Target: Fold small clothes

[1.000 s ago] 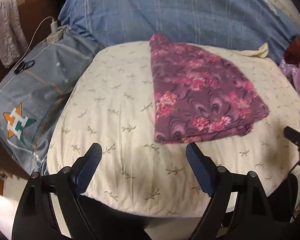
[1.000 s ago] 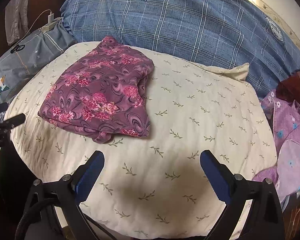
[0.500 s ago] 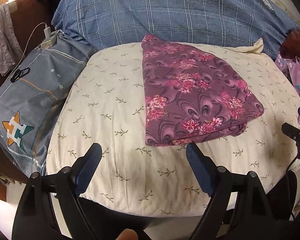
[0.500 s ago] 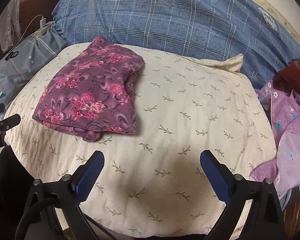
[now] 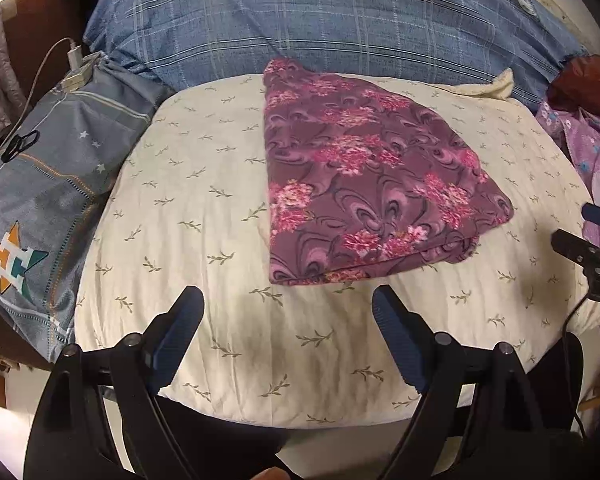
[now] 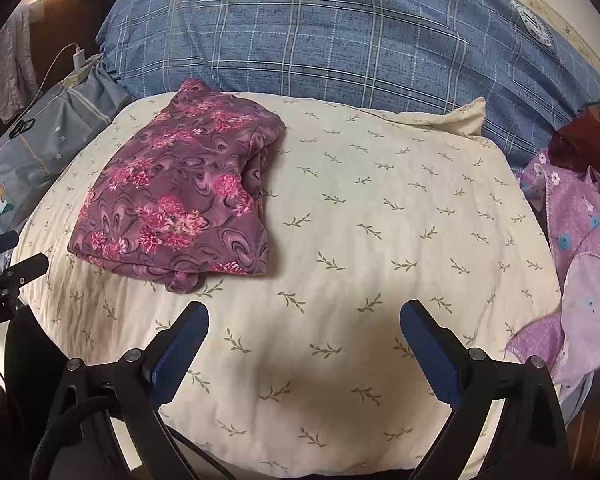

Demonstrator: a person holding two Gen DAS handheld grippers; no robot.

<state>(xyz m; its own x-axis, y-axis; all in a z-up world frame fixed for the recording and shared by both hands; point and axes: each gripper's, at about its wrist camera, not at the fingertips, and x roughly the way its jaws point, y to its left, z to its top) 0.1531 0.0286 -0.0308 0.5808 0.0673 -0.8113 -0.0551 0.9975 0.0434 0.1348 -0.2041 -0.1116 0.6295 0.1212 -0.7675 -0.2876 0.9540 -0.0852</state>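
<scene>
While both grippers hover spread apart and empty, the folded purple floral cloth [image 5: 374,196] lies on the cream leaf-print pillow [image 5: 188,216], just beyond the left gripper [image 5: 288,306] and ahead-left of the right gripper [image 6: 304,320].

Purple-pink floral cloth [image 5: 372,184] – cream pillow [image 5: 188,216]

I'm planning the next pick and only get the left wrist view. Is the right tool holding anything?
Observer: No. The right tool is open and empty, pointed at the bare cream pillow.
Operator: Is the folded garment's right side neat?
Observer: Not quite. The purple floral garment shows loose, bunched layers there.
Operator: How much is left on the right?
Observer: A crumpled lilac flowered pile runs along the pillow's right side.
</scene>
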